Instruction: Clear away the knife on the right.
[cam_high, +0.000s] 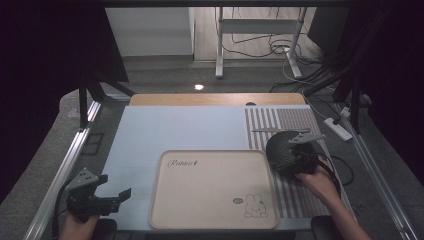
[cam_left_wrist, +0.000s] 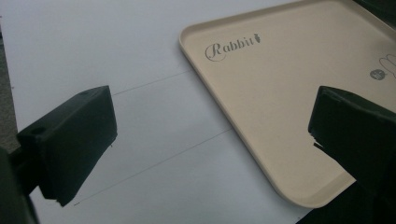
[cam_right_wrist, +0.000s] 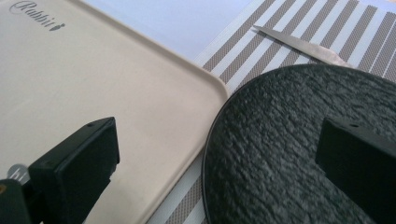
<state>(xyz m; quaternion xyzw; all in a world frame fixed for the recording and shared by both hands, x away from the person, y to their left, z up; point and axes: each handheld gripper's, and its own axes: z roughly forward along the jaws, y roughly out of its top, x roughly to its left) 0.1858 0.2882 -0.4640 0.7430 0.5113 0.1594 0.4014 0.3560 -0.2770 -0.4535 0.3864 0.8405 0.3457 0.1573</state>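
A beige tray printed with a rabbit is lying at the lower centre of the high view, on a pale blue mat covering the counter. The left tool is hovering at the lower left, just beside the tray's left edge, its jaws spread wide and holding nothing. At the right of the frame, a black textured round object is sitting on a striped placemat, just beside the tray's upper right corner. The right tool is hovering over it, jaws spread. A metal blade is lying on the placemat beyond.
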